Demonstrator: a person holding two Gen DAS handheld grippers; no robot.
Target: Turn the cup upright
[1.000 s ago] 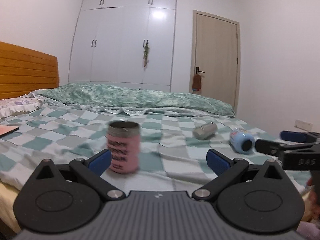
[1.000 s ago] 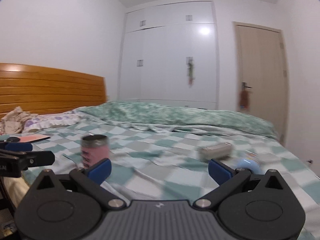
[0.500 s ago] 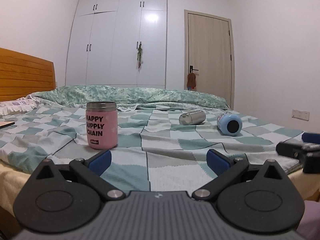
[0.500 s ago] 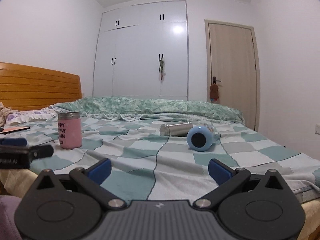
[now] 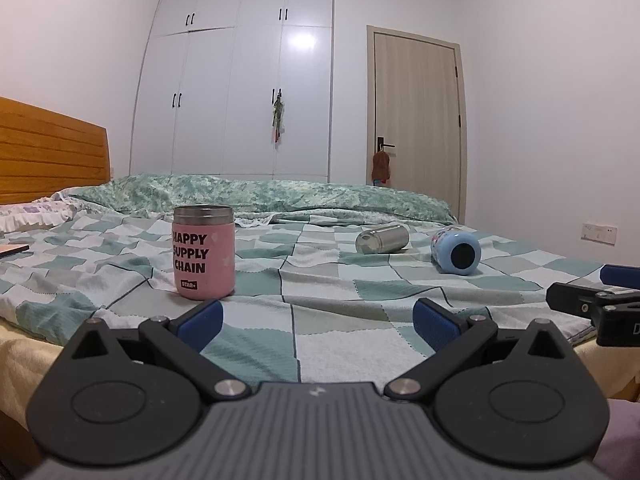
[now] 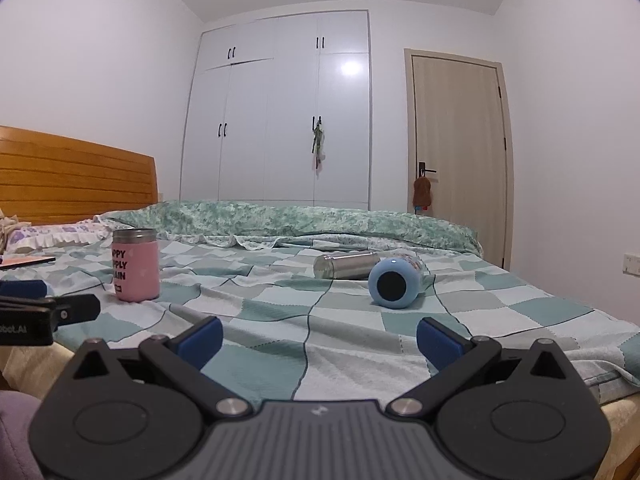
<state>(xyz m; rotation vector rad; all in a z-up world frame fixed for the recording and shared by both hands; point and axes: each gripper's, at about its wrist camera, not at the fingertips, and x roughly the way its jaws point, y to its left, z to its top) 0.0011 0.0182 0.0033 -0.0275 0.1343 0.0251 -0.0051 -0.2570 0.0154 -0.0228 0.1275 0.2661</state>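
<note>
Pink cup upright on bed. Steel cup and blue cup on sides. Left gripper, right gripper: jaws apart, empty.

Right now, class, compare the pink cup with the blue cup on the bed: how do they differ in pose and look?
The pink cup stands upright; the blue cup lies on its side. The pink cup shows black lettering on its wall; the blue cup turns a round dark-centred end toward the cameras. The pink cup has a bare metal band on top; the blue cup shows none. Both rest on the checked blanket, untouched by either gripper.
</note>
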